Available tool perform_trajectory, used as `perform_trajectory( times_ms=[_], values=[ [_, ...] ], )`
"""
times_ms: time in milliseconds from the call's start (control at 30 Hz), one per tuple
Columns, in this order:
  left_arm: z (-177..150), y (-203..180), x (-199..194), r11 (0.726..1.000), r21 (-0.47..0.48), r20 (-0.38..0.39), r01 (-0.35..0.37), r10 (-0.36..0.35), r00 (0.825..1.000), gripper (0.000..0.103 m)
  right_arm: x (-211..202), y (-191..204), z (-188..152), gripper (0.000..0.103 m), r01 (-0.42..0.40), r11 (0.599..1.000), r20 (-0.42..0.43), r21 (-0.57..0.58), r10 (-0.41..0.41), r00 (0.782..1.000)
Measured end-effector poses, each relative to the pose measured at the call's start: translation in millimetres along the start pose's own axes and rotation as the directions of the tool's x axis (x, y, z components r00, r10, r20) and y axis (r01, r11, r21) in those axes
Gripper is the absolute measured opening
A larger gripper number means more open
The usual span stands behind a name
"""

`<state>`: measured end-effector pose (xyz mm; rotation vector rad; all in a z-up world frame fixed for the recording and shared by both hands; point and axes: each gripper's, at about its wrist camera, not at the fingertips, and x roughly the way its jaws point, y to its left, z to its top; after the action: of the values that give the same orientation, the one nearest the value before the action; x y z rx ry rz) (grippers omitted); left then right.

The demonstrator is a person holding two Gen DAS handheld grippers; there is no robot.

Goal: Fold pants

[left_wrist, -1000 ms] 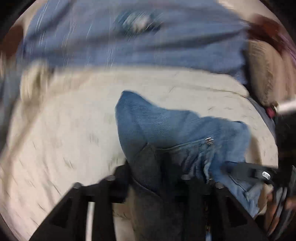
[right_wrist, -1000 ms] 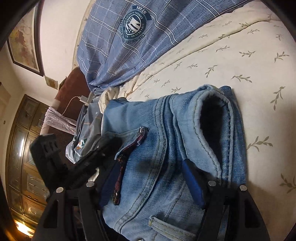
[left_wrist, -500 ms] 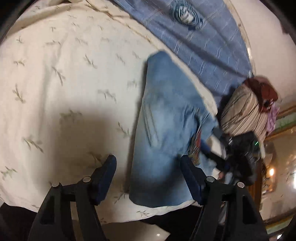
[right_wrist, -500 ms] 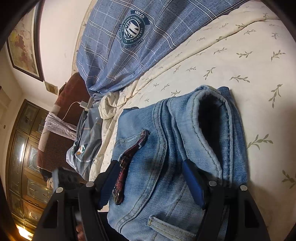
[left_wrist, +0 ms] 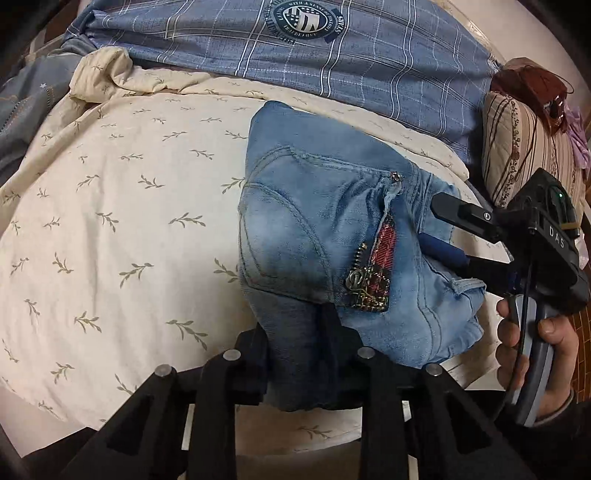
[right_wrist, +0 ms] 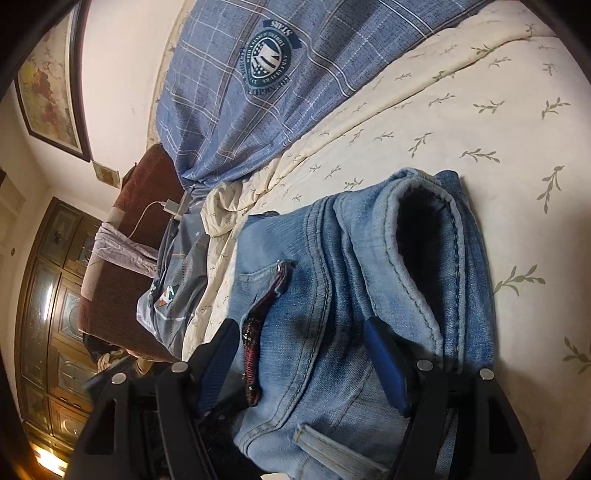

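Light blue jeans [left_wrist: 317, 221] lie folded into a thick bundle on the cream leaf-print bedspread [left_wrist: 110, 221]. A red plaid zipper patch [left_wrist: 373, 280] shows on top. My left gripper [left_wrist: 295, 343] is shut on the near edge of the bundle. My right gripper [left_wrist: 436, 229] sits at the bundle's right side, jaws apart. In the right wrist view the jeans [right_wrist: 332, 314] fill the space between the open right gripper [right_wrist: 299, 358], with denim lying between its blue pads [right_wrist: 384, 362].
A blue plaid duvet with a round crest [left_wrist: 306, 18] lies at the back of the bed. A striped pillow [left_wrist: 517, 136] is at the right. A dark wooden cabinet [right_wrist: 48, 314] and a framed map [right_wrist: 48, 77] stand beyond the bed edge.
My left gripper was open and away from the jeans half a second ago; it is now shut on the bundle's near edge. The right gripper stays open in place.
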<state>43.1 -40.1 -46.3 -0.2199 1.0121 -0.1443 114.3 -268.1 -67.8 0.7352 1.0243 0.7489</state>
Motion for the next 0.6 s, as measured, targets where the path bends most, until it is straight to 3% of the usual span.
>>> perform_trajectory(
  times_ms=[67,200,267,300,367,433,500,600],
  values=[
    [1,-2,-1,1.0,0.014,-0.003,-0.004,0.004,1.0,0.028,-3,6,-2,0.074,0.017,1.0,0.004,0.001,-0.017,1.0],
    [-2,13,-1,0.998,-0.021,-0.001,0.052,-0.052,0.999,0.033,-26,33,-17,0.079,-0.105,0.994,0.025,-0.026,0.105,0.994],
    [-2,18,-2,0.996,-0.036,-0.001,0.087,-0.087,0.996,0.036,-21,33,-30,0.082,-0.026,0.998,-0.017,-0.049,0.025,1.0],
    [-1,22,-6,0.992,-0.046,-0.002,0.115,-0.115,0.993,0.037,-8,23,-38,0.081,0.042,0.998,-0.078,-0.054,-0.046,0.996],
    [4,27,-17,0.985,-0.063,0.018,0.159,-0.158,0.987,0.037,-9,12,-38,0.078,0.02,1.0,-0.063,0.0,-0.02,0.998],
    [5,35,-25,0.98,-0.072,0.05,0.184,-0.18,0.982,0.047,-19,22,-31,0.078,0.063,0.998,-0.045,0.02,-0.062,0.997],
    [3,43,-23,0.976,-0.094,0.058,0.198,-0.193,0.98,0.049,-30,47,-22,0.079,0.112,0.992,0.006,-0.051,-0.112,0.994],
    [-1,43,-4,0.971,-0.111,-0.004,0.213,-0.215,0.977,0.049,-26,82,-4,0.08,0.042,0.993,0.0,-0.114,-0.042,0.999]
  ],
)
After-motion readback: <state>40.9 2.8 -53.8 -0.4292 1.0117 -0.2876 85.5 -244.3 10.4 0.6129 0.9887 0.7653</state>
